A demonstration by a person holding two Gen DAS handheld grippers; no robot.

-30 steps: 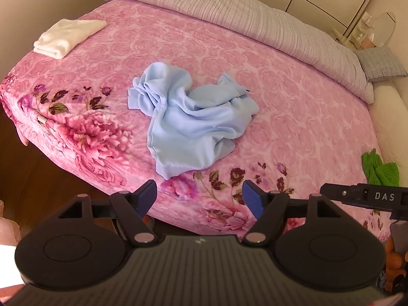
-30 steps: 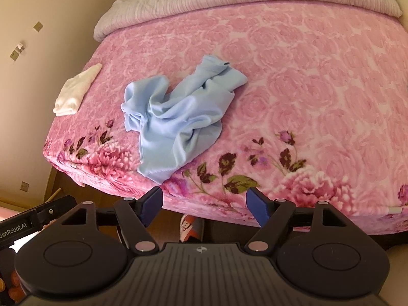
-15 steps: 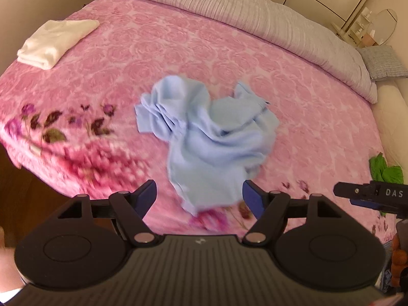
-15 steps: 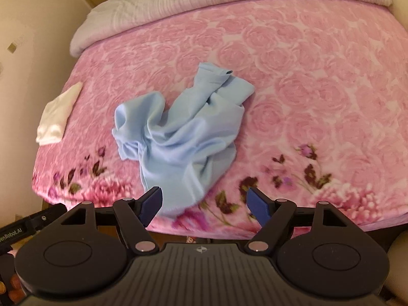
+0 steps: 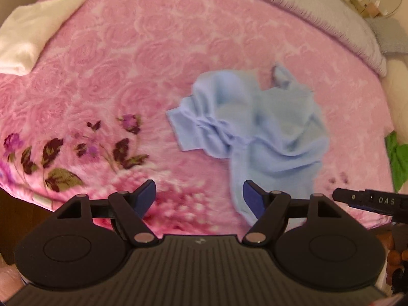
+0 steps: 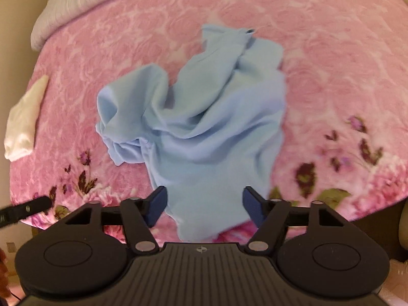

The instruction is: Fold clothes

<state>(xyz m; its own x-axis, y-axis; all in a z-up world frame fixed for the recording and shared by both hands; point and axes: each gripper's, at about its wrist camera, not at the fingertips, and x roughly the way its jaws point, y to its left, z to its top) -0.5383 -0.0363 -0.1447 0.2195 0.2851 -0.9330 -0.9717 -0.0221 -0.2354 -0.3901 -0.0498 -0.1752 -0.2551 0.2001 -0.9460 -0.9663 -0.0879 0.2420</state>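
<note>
A crumpled light blue garment lies on a pink floral blanket near the bed's front edge; it also shows in the right wrist view. My left gripper is open and empty, above the blanket just left of the garment's lower hem. My right gripper is open and empty, with the garment's lower hem between and below its fingers. Both views are blurred by motion.
A folded cream cloth lies at the bed's far left, also in the right wrist view. A grey quilt runs along the back. A green cloth sits at the right edge.
Both grippers have moved forward and down toward the bed, so the blue garment is much closer. The left gripper has shifted left of it. Both stay open.
</note>
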